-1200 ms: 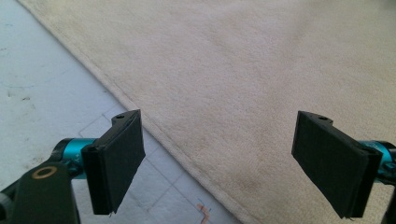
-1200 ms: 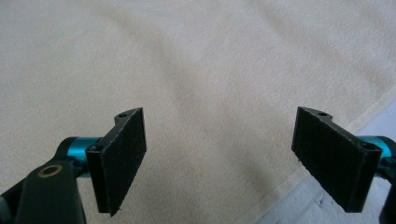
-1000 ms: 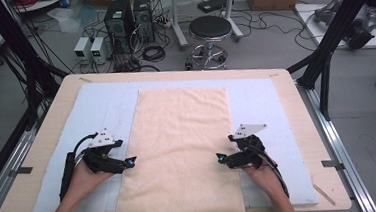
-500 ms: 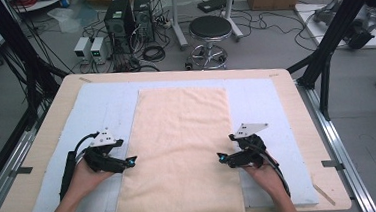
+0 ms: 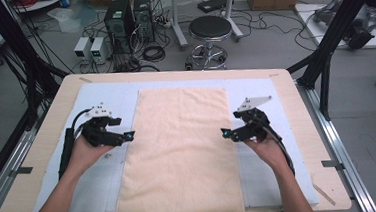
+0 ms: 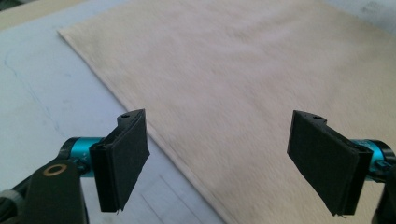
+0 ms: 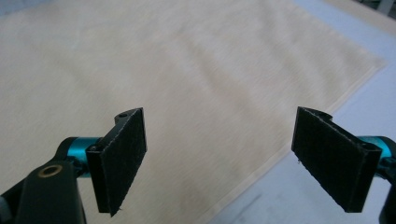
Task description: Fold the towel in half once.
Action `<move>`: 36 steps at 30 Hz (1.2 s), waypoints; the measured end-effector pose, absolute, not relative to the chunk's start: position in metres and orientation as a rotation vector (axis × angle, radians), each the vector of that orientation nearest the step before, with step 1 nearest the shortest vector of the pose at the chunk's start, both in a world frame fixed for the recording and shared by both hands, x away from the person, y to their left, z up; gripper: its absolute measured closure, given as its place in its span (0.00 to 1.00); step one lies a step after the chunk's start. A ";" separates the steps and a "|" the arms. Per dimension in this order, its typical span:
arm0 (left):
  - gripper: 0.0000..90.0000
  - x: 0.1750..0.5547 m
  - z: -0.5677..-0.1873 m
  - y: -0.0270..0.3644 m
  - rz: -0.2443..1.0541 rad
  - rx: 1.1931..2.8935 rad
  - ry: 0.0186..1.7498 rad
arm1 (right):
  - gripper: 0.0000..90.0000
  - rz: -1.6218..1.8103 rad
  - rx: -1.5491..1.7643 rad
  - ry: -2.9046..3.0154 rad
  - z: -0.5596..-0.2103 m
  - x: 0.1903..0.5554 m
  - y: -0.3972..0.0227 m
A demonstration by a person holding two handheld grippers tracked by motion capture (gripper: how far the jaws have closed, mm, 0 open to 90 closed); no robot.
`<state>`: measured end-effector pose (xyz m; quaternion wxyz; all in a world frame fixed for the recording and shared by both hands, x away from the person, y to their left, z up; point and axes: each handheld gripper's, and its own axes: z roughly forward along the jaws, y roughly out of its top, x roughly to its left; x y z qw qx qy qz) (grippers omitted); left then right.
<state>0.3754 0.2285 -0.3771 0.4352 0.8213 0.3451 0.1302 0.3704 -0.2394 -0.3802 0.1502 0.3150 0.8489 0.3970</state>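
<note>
A peach towel (image 5: 184,151) lies flat down the middle of a pale blue mat (image 5: 102,97), its near end hanging over the table's front edge. My left gripper (image 5: 128,136) hovers at the towel's left edge and points inward. Its jaws stand open and have just been closing a little, with nothing between them. My right gripper (image 5: 225,132) hovers at the towel's right edge, open and empty. In the left gripper view the left gripper (image 6: 222,154) frames the towel (image 6: 243,70) and its edge. In the right gripper view the right gripper (image 7: 224,156) frames the towel (image 7: 187,70) likewise.
The mat lies on a wooden table (image 5: 58,110) with metal rails along its sides. Behind the table are a stool (image 5: 210,29), computer towers (image 5: 129,15) and floor cables. A black frame strut (image 5: 332,41) rises at the right.
Both hands have moved farther up the table along the towel's side edges and risen slightly. The towel has not moved.
</note>
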 end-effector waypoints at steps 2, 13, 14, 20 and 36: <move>0.24 0.389 -0.373 0.229 0.318 2.036 0.880 | 0.20 1.145 0.911 2.419 -0.372 0.384 -0.241; 0.30 0.427 -0.412 0.207 0.319 2.098 0.966 | 0.23 1.050 1.018 2.459 -0.407 0.431 -0.237; 0.31 0.429 -0.417 0.205 0.315 2.110 0.965 | 0.24 1.046 1.035 2.462 -0.411 0.432 -0.237; 0.40 0.433 -0.438 0.202 0.324 2.140 0.996 | 0.33 0.969 1.102 2.501 -0.436 0.443 -0.234; 0.86 0.424 -0.436 0.194 0.324 2.164 0.947 | 0.76 0.997 1.111 2.506 -0.435 0.441 -0.228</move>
